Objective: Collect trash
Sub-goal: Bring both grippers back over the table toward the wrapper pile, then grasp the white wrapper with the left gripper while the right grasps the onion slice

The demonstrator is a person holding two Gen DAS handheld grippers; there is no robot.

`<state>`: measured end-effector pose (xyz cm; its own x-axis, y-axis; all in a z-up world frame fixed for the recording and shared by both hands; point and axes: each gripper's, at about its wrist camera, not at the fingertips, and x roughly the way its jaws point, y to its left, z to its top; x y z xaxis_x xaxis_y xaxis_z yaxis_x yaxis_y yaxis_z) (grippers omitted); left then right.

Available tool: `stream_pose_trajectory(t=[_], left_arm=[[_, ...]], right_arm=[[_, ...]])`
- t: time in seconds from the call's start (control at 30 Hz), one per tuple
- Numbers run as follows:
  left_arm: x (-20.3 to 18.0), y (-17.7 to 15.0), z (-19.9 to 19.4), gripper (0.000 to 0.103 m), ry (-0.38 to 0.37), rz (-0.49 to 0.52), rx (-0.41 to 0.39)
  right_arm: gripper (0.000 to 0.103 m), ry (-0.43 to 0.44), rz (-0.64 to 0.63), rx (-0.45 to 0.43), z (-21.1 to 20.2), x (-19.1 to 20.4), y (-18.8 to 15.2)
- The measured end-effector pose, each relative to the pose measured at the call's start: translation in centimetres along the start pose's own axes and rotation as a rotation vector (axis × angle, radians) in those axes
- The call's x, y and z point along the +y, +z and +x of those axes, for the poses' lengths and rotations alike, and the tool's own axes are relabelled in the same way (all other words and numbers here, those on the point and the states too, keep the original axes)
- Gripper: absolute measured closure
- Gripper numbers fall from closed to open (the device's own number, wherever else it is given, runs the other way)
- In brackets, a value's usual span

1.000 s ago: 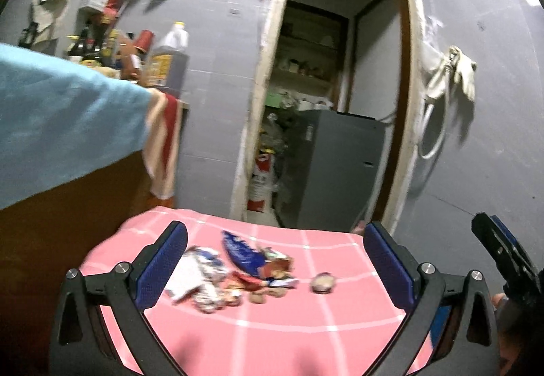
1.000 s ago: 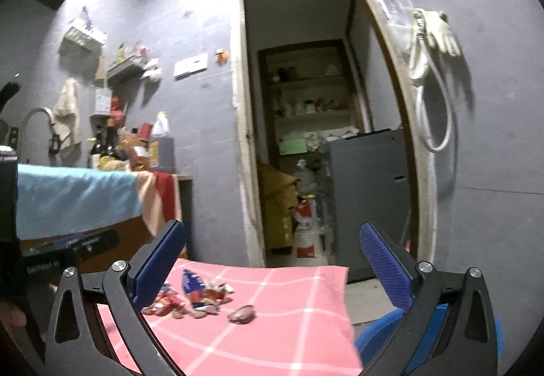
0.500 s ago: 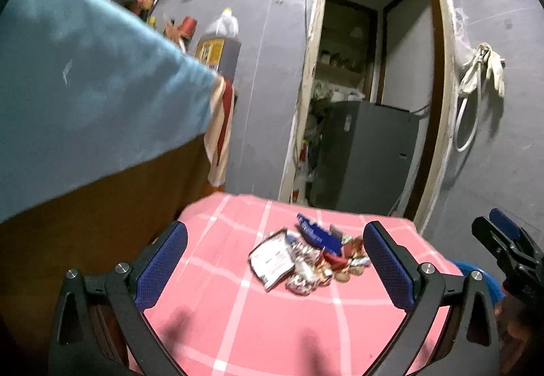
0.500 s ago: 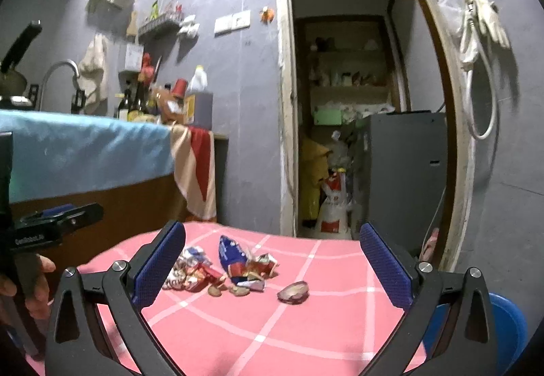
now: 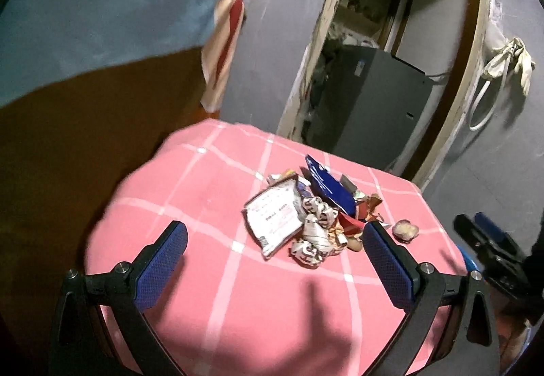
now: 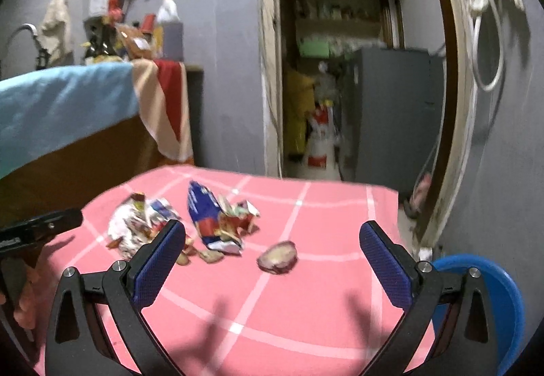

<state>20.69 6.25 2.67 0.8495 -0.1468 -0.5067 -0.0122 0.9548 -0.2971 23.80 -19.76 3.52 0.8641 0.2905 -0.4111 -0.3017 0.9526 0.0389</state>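
Looks like the approach step to me, nothing's been picked up yet. Both tongs are spread wide with nothing between the blue pads. The left tongs (image 5: 272,243) hang over the near half of the bench (image 5: 190,192), which has a pink checked cloth on it, and the right tongs (image 6: 272,240) are over the near right part of the same cloth.

A bit further in is the trash pile (image 5: 312,216), all sitting loose on the cloth around the middle. There's a flat white printed wrapper (image 5: 275,216) on the left side of the heap, some crumpled white-and-red paper (image 5: 316,233) touching it, and a dark blue snack bag (image 6: 204,212) sticking up behind. A roundish purple-brown peel or scrap (image 6: 277,257) lies by itself to the right, apart from the pile and pretty much centred between the right tongs' pads.

Off the bench's right edge, low down, there's a blue basin (image 6: 503,301), which I'd guess is where it all goes.

Next move as I see it: drop the right tongs onto that lone scrap and close, since it's lined up already. It's low and flat, so the pads need to get right down to the cloth. The left tongs would need to shift right for the white wrapper.

Beyond that it's just a doorway and a grey cabinet (image 5: 370,103).
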Motion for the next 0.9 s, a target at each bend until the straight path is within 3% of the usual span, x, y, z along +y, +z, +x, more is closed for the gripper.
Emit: stream_pose_trajectory(t=[0.17, 0.27, 0.33, 0.53, 0.77, 0.9], left_arm=[[-1.1, 0.2, 1.1, 0.009, -0.024, 0.047, 0.044], [-2.1, 0.3, 2.1, 0.025, -0.042, 0.077, 0.086], [-2.4, 0.2, 2.8, 0.036, -0.048, 0.088, 0.114], [-2.9, 0.3, 5.1, 0.055, -0.055, 0.102, 0.204], [-3.3, 0.5, 6.0, 0.065, -0.07, 0.118, 0.232], [-3.5, 0.3, 6.1, 0.066, -0.086, 0.129, 0.235]], right_arm=[[0.01, 0.01, 0.008, 0.132, 2.4, -0.8, 0.3], [0.023, 0.009, -0.016, 0.201, 3.8, -0.8, 0.5], [0.027, 0.018, -0.032, 0.234, 4.6, -0.7, 0.5], [0.034, 0.027, -0.095, 0.312, 6.7, -0.1, 0.4], [0.044, 0.029, -0.12, 0.388, 8.5, -0.1, -0.1], [0.048, 0.047, -0.104, 0.415, 9.4, -0.5, -0.4]])
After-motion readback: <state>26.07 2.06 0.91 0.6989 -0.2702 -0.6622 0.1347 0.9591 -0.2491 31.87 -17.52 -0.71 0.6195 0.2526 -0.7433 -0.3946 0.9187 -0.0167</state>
